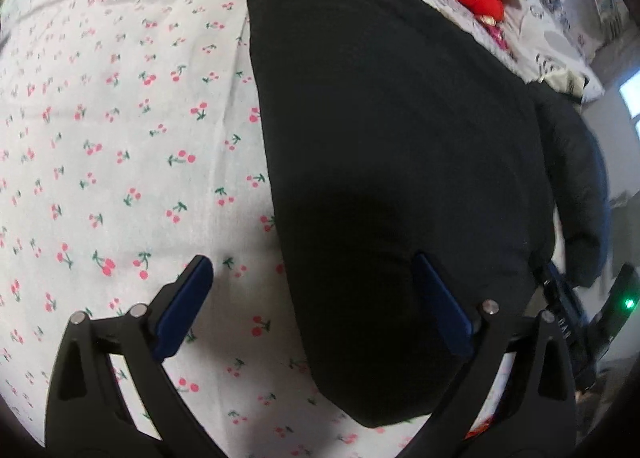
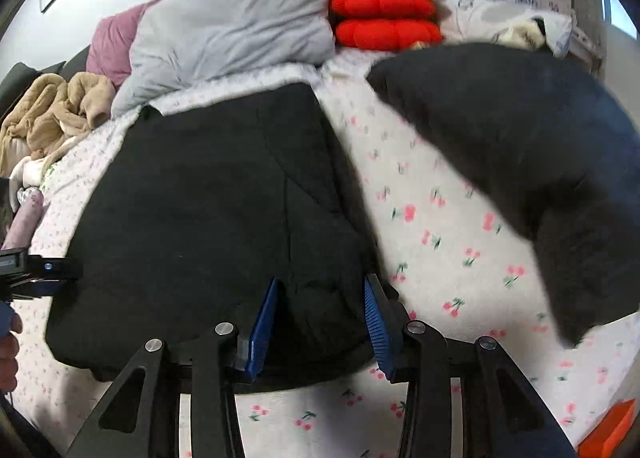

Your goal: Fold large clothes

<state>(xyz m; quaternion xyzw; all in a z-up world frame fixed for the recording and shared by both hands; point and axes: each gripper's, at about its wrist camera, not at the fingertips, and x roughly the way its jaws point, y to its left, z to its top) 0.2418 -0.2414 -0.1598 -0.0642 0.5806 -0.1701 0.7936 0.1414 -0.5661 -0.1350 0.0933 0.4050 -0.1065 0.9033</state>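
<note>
black garment on the cherry sheet, both grippers at its near hem

between the blue pads of the right gripper (image 2: 320,322) sits a bunched fold of the black garment (image 2: 224,210), at its near right corner; the jaws stand partly apart with cloth between them, and whether they actually pinch it cannot be told. out from there the garment's body lies flat, its right edge running straight up the bed. a sleeve (image 2: 520,162) is raised and blurred to the right, apart from the body, with a wedge of bare cherry-print sheet (image 2: 432,226) between them.

the left gripper (image 1: 316,310) hovers with its fingers spread wide. its left finger (image 1: 188,298) is over bare sheet (image 1: 120,138); its right finger (image 1: 440,306) is over the garment's (image 1: 380,138) near corner. the long left edge of the garment runs straight away from it, and the sheet beyond that edge is open all the way to the frame's rim.

farther out, at the head of the bed, a grey duvet (image 2: 240,30) lies just past the garment's far edge, with red cushions (image 2: 384,22) stacked beside it and a tan blanket (image 2: 52,110) heaped at the left side. an orange object (image 2: 612,430) shows at the near right.

no writing or label is readable.
</note>
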